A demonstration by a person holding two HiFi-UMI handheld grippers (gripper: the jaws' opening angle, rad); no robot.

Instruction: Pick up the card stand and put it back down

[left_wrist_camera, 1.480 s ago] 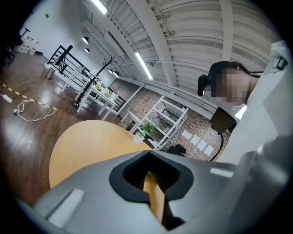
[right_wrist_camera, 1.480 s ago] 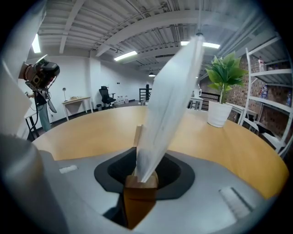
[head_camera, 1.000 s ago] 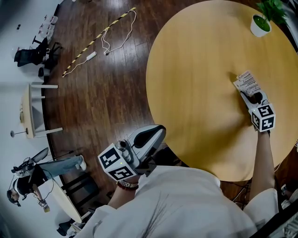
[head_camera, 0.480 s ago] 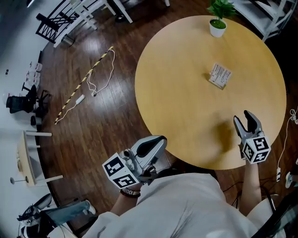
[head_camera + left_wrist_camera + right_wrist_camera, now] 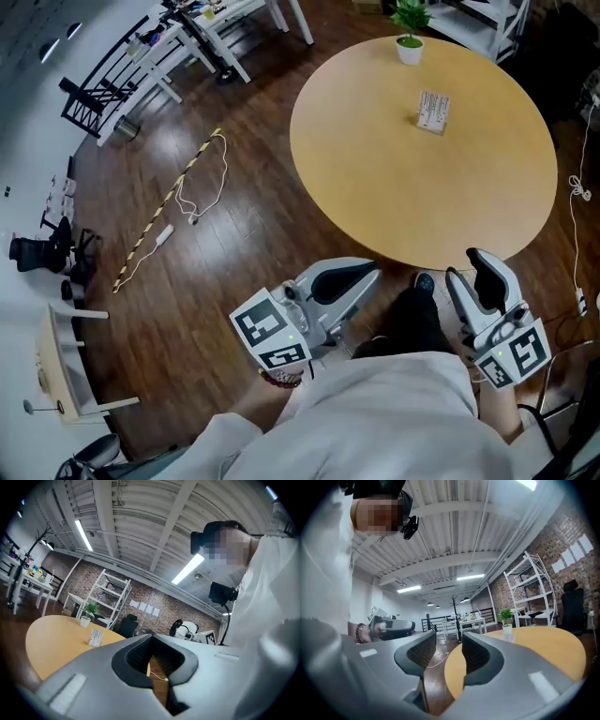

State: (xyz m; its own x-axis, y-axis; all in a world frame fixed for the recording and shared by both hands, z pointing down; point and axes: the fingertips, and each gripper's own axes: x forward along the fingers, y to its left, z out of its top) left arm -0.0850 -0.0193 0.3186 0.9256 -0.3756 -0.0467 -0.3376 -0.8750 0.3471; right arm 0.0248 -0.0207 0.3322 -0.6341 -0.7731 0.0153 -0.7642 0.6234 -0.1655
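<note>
As the card stand (image 5: 433, 111) stood upright on the table (image 5: 375, 187), well ahead of both tongs and just short of the potted plant (image 5: 410, 42), we judged step 2, the set-down, complete. We held the right gripper (image 5: 472, 272) off the table's near edge. Its jaws were spread, had just been closing, and had nothing between them, since no grip was needed. The left gripper (image 5: 370, 274), beside it and equally far from the stand, had its tips pressed together on nothing; we judged it idle in this 1-handed task.
</note>
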